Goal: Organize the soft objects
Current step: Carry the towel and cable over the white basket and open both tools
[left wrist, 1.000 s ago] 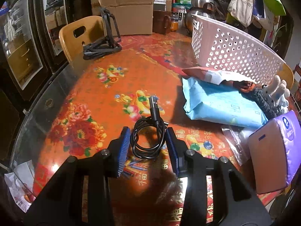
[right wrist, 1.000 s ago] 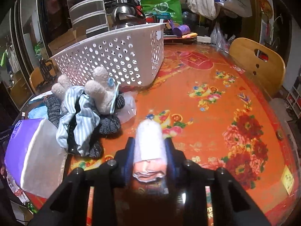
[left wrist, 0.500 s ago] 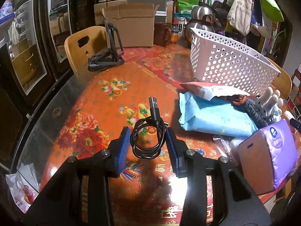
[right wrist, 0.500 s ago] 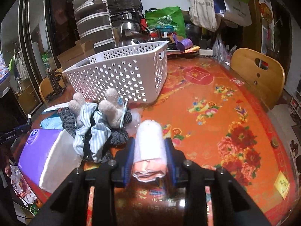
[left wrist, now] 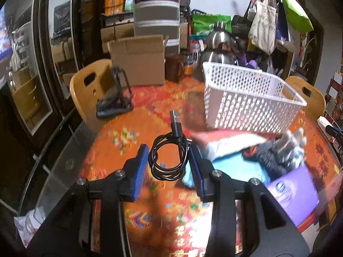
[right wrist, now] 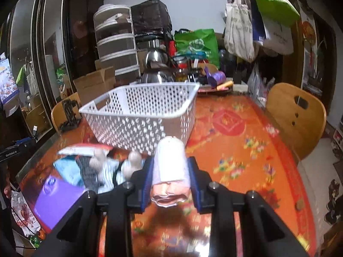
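A: What carries everything?
B: The table (right wrist: 246, 145), under an orange flowered cloth, with a wooden chair (right wrist: 297, 115) at its far right edge in the right wrist view.

A: And the largest thing on it?
B: A white perforated basket (right wrist: 145, 109), upright near the middle. No contents can be made out in it in either view.

A: What lies near the basket?
B: A blurred heap just in front of it — a purple tissue pack (left wrist: 293, 192), a light blue packet (left wrist: 233, 167), a red-and-white packet (left wrist: 227, 142), and striped and dark knitted socks (left wrist: 278, 156).

A: The right claw?
B: The right claw (right wrist: 170, 177) is closed on a rolled white cloth (right wrist: 170, 162), pinched between the blue pads and held above the table, short of the basket.

A: And the left one?
B: The left claw (left wrist: 168, 158) is narrowed around a coiled black cable (left wrist: 169, 160) — the coil sits between both pads, its USB plug (left wrist: 174, 117) sticking up and forward, raised off the table to the left of the basket.
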`<control>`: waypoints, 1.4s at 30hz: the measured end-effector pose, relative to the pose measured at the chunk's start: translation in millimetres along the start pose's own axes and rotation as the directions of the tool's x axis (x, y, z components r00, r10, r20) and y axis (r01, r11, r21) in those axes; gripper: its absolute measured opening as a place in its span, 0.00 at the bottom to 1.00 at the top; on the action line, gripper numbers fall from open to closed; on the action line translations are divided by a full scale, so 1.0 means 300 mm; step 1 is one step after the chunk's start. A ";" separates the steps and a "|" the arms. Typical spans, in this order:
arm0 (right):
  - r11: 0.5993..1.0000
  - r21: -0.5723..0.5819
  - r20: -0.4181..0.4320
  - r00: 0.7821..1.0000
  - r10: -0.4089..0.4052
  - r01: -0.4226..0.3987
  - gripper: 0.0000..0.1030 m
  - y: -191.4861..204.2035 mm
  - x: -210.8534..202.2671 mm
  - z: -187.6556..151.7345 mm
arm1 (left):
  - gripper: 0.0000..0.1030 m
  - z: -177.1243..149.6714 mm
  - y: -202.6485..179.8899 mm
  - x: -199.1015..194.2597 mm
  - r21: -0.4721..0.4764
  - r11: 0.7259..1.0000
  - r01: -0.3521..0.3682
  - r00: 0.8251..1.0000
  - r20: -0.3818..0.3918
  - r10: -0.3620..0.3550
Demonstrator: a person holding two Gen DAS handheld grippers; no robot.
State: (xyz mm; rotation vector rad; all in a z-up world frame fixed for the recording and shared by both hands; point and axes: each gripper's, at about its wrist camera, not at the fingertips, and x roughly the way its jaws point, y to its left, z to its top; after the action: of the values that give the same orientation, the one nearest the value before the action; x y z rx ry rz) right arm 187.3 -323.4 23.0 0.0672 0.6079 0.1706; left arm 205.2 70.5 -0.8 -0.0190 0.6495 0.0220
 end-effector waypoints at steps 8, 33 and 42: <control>0.999 -0.041 0.011 1.000 -0.011 0.011 0.29 -0.024 0.091 0.231 | 0.35 0.252 -0.075 0.046 0.030 1.000 0.009 1.000 0.024 -0.010; 0.992 -0.115 -0.189 0.979 -0.069 0.048 0.29 0.037 0.640 0.397 | 0.35 0.543 -0.464 0.618 0.097 0.990 0.102 0.968 -0.241 -0.076; 0.992 -0.102 -0.179 0.980 -0.091 0.074 0.32 0.031 0.645 0.399 | 0.56 0.525 -0.444 0.639 0.083 0.990 0.115 0.961 -0.260 -0.090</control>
State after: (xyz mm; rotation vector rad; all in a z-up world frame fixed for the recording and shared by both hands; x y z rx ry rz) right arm 410.9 -281.2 13.4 -0.0664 0.7840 0.1253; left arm 456.5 -55.9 10.2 0.0391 0.9068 -0.1136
